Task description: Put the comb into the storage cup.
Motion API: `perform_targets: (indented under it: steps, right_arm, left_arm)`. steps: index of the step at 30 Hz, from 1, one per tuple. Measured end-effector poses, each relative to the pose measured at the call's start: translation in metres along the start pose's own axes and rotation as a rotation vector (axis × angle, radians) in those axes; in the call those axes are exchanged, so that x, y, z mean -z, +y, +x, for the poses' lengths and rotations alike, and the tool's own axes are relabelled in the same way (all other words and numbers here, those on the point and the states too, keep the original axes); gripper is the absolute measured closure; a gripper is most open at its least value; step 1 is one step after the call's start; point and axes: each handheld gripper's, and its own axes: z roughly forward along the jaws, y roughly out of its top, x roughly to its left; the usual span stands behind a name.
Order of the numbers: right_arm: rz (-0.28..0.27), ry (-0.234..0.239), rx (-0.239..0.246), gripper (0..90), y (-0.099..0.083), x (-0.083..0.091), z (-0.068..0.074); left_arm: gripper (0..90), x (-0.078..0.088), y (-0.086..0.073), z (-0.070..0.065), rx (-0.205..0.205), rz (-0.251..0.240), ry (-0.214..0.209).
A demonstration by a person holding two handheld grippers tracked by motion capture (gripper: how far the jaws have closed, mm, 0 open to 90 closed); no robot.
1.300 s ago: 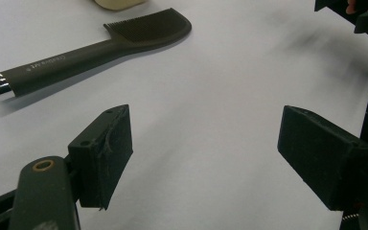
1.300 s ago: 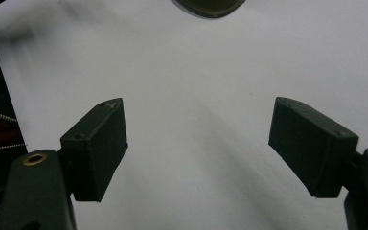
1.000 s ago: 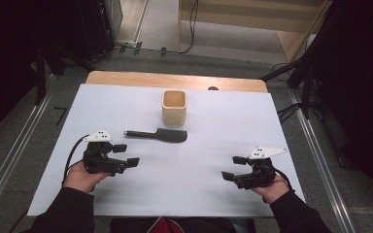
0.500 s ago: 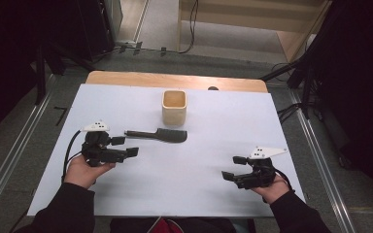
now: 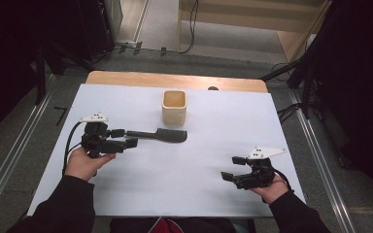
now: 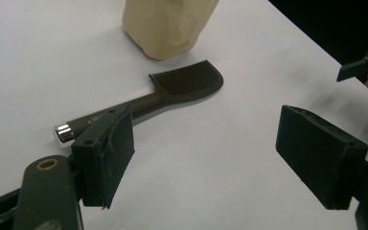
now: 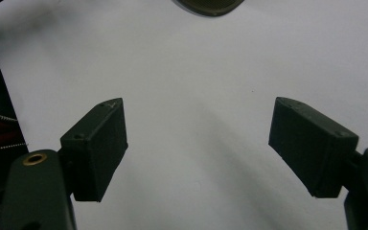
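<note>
A dark comb [image 5: 160, 135] with a long handle lies flat on the white table sheet [image 5: 199, 194], its toothed head toward the cream cup [image 5: 174, 107]. My left gripper [image 5: 125, 138] is open right at the handle's end, one jaw beside the silver cap. In the left gripper view the comb [image 6: 172, 91] runs from behind the left pad up to the cup [image 6: 167, 24], and the left gripper [image 6: 211, 158] holds nothing. My right gripper [image 5: 232, 169] rests open near the front right, away from the comb. In its own view the right gripper [image 7: 196, 143] is wide open over bare sheet.
The wooden table edge [image 5: 126, 76] shows behind the white sheet. Metal rails [image 5: 9, 160] run along both sides of the table, and dark stands and cables sit on the floor beyond. Bare sheet lies between the two grippers.
My left gripper has moved forward and to the right, up to the comb's handle end. The right gripper has stayed in place.
</note>
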Motion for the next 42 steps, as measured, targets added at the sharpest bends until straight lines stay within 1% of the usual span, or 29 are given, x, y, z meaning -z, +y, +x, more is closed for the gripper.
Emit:
perform_targets:
  steps: [3, 6, 11, 16, 18, 22, 23, 24, 25, 29, 32, 33, 34, 37, 38, 42]
  right_arm:
    - [-0.001, 0.0, 0.002, 18.9, 0.0, 0.0, 0.0]
    - [-0.001, -0.001, -0.001, 18.9, 0.0, 0.0, -0.001]
    - [-0.002, 0.001, -0.002, 18.9, 0.0, 0.0, -0.001]
    - [-0.002, 0.001, 0.0, 18.9, 0.0, 0.0, -0.001]
    - [-0.002, 0.002, -0.003, 18.9, 0.0, 0.0, -0.001]
    - [0.0, 0.003, -0.002, 18.9, 0.0, 0.0, -0.001]
    - [0.0, 0.003, -0.002, 18.9, 0.0, 0.0, -0.001]
    - [0.0, 0.003, -0.002, 18.9, 0.0, 0.0, -0.001]
    - [0.0, 0.003, -0.003, 18.9, 0.0, 0.0, -0.001]
    - [0.0, 0.002, -0.003, 18.9, 0.0, 0.0, -0.001]
    - [-0.001, 0.001, -0.004, 18.9, 0.0, -0.001, -0.001]
    - [-0.001, 0.001, -0.004, 18.9, 0.0, -0.001, -0.001]
    - [-0.001, 0.001, -0.004, 18.9, 0.0, -0.001, -0.001]
    - [-0.002, 0.002, -0.004, 18.9, 0.0, -0.001, -0.001]
    - [-0.001, 0.003, -0.003, 18.9, 0.0, -0.001, -0.001]
    - [-0.002, 0.002, -0.002, 18.9, 0.0, -0.001, -0.002]
  left_arm:
    - [21.5, -0.001, 0.002, 0.002, 0.0, 0.005, 0.0]
    - [21.5, -0.003, 0.006, 0.003, -0.005, 0.013, 0.008]
    - [21.5, -0.005, 0.014, 0.006, 0.002, 0.005, 0.008]
    - [21.5, -0.008, 0.019, 0.01, 0.007, 0.017, 0.015]
    - [21.5, -0.009, 0.021, 0.012, 0.014, 0.014, 0.013]
    - [21.5, -0.011, 0.025, 0.015, 0.015, 0.015, 0.023]
    - [21.5, -0.012, 0.026, 0.016, 0.014, 0.011, 0.019]
    - [21.9, -0.013, 0.028, 0.017, 0.022, 0.013, 0.026]
    - [22.3, -0.013, 0.029, 0.018, 0.016, 0.015, 0.025]
    - [22.3, -0.016, 0.033, 0.021, 0.025, 0.011, 0.034]
    - [22.3, -0.019, 0.037, 0.022, 0.013, 0.017, 0.048]
    - [22.3, -0.02, 0.038, 0.024, 0.01, 0.019, 0.046]
    - [22.3, -0.021, 0.039, 0.024, 0.018, 0.018, 0.043]
    - [22.5, -0.025, 0.041, 0.028, 0.022, 0.018, 0.049]
    - [22.4, -0.027, 0.043, 0.029, 0.018, 0.024, 0.058]
    - [22.5, -0.031, 0.047, 0.032, 0.016, 0.026, 0.07]
